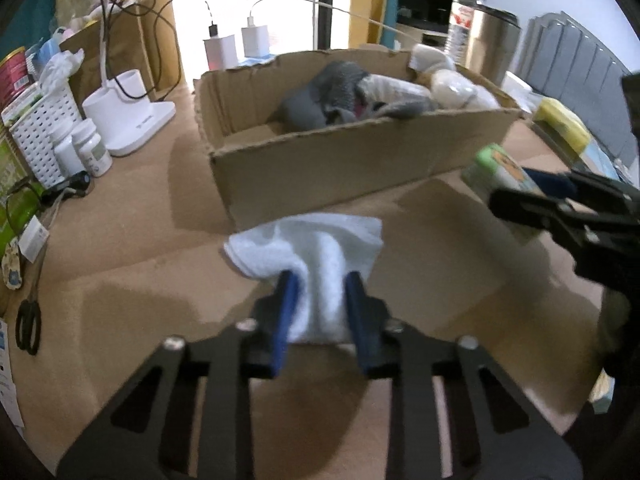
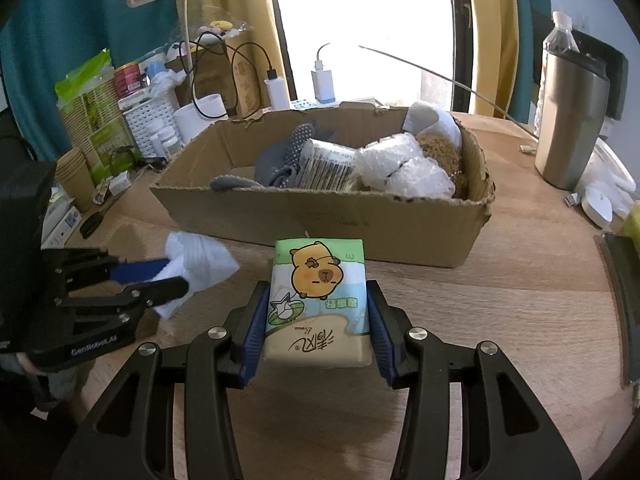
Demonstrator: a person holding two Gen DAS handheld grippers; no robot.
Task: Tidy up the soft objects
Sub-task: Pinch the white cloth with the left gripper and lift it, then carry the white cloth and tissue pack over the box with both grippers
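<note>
A white cloth [image 1: 320, 248] is pinched between the blue pads of my left gripper [image 1: 321, 300], just in front of the cardboard box [image 1: 320, 168]. In the right wrist view the same cloth [image 2: 200, 260] bulges out of the left gripper [image 2: 174, 276] at the left. My right gripper [image 2: 318, 312] is shut on a soft tissue pack [image 2: 318, 300] printed with a cartoon capybara, held above the wooden table [image 2: 500, 300] near the box [image 2: 320, 216]. The box holds grey knit items [image 2: 280, 160], bubble wrap [image 2: 404, 168] and a brown plush [image 2: 440, 152].
A steel flask [image 2: 568, 128] and a water bottle [image 2: 560, 40] stand at the right. At the left are a white lamp base [image 1: 132, 120], a perforated basket [image 1: 40, 132], pill bottles [image 1: 88, 148] and scissors [image 1: 28, 324]. Chargers with cables [image 2: 276, 88] sit behind the box.
</note>
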